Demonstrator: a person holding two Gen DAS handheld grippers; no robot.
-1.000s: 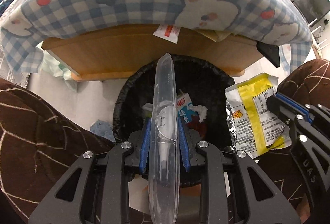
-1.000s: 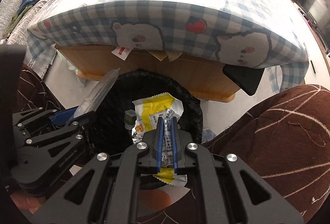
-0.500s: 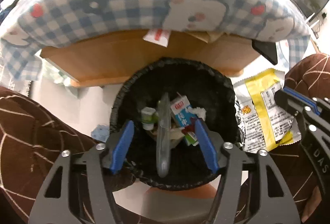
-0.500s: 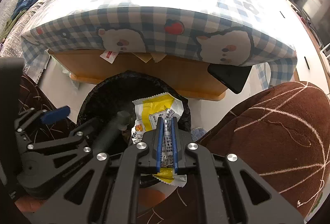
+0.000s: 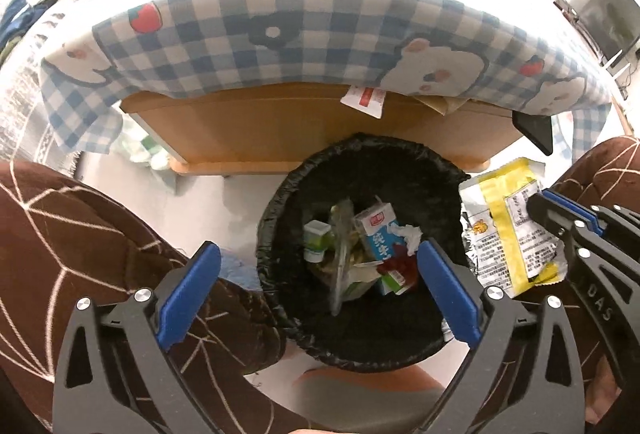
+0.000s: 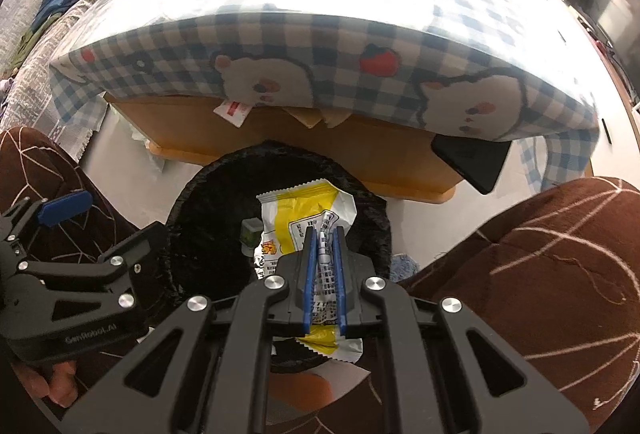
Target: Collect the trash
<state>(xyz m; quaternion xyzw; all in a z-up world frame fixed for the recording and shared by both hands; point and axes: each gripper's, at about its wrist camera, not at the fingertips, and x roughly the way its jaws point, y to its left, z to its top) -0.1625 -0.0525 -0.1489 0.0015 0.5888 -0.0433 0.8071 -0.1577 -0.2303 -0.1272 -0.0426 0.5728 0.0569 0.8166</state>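
Note:
My left gripper (image 5: pixel 318 250) hangs over the black-lined trash bin (image 5: pixel 280 202); its jaws are opening wide and nothing is between them. A clear plastic case (image 5: pixel 342 254) lies down in the bin among a blue milk carton (image 5: pixel 378 234), a small green bottle (image 5: pixel 316 240) and crumpled scraps. My right gripper (image 6: pixel 322 230) is shut on a yellow and silver snack wrapper (image 6: pixel 308 210) above the bin (image 6: pixel 192 210). In the left wrist view the wrapper (image 5: pixel 504 230) and right gripper (image 5: pixel 538 200) sit at the bin's right rim. The left gripper (image 6: pixel 108 226) shows at the left of the right wrist view.
A table with a blue checked bear cloth (image 5: pixel 320 42) overhangs the bin's far side, its wooden underside (image 5: pixel 280 126) close above. A black flat object (image 5: pixel 536 134) sticks out at the table's right corner. A person's knees in brown patterned fabric (image 5: pixel 80 234) (image 6: pixel 540 254) flank the bin.
The left jaws let go of the clear plastic case and spread wide; the case fell into the bin. The right gripper kept its hold on the wrapper and stayed put.

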